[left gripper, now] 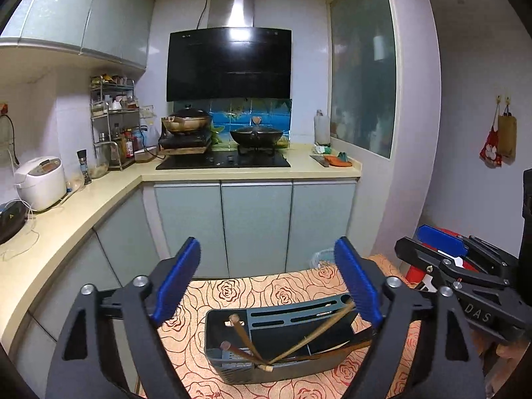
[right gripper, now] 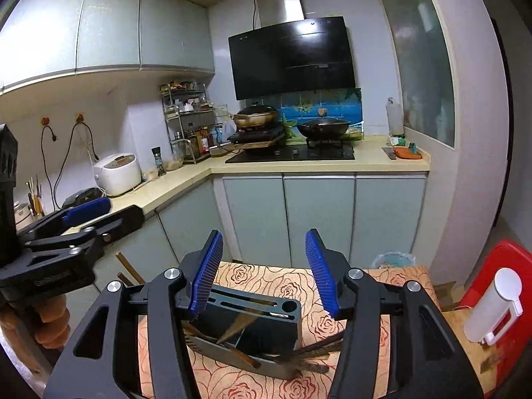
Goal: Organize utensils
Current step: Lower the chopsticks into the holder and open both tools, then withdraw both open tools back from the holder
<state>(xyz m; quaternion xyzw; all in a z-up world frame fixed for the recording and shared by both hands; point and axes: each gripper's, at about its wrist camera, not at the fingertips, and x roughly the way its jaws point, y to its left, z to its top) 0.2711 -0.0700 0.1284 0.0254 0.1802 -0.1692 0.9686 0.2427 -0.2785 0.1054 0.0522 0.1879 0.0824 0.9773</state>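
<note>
Left wrist view: the left gripper [left gripper: 267, 286] fills the lower half of the frame, its black angular arms ending in two ribbed blue pads [left gripper: 179, 279] that stand wide apart with nothing pressed between them. Below and between them, at lower centre, sits the utensil holder [left gripper: 232, 365], a dark grey plastic box with long slots cut in its raised back section and a ventilated front. Several thin wooden chopsticks [left gripper: 309, 335] and a darker brown utensil lean crosswise inside it; the exact count is hard to tell. The holder rests on a small table covered by a tablecloth [left gripper: 266, 289], beige with a red and brown rose pattern. At the right edge the right gripper [left gripper: 445, 252] appears from the side. Behind, a cream L-shaped countertop [left gripper: 83, 206] runs over pale blue-grey cabinet doors, with a white rice cooker [left gripper: 41, 183] at left, two pans on a black hob, and a glossy black range hood [left gripper: 229, 63] above.

Right wrist view: the right gripper [right gripper: 264, 274] frames the holder [right gripper: 266, 319] at lower centre, its two blue pads partly open and clear of everything, nothing held. Flat wooden utensils [right gripper: 239, 327] jut from the open compartment, some spilling over the right rim. The left gripper [right gripper: 86, 211] shows at the left edge, above a hand [right gripper: 50, 322]. At right, a white bottle-shaped object [right gripper: 495, 306] lies beside a red plastic piece.
</note>
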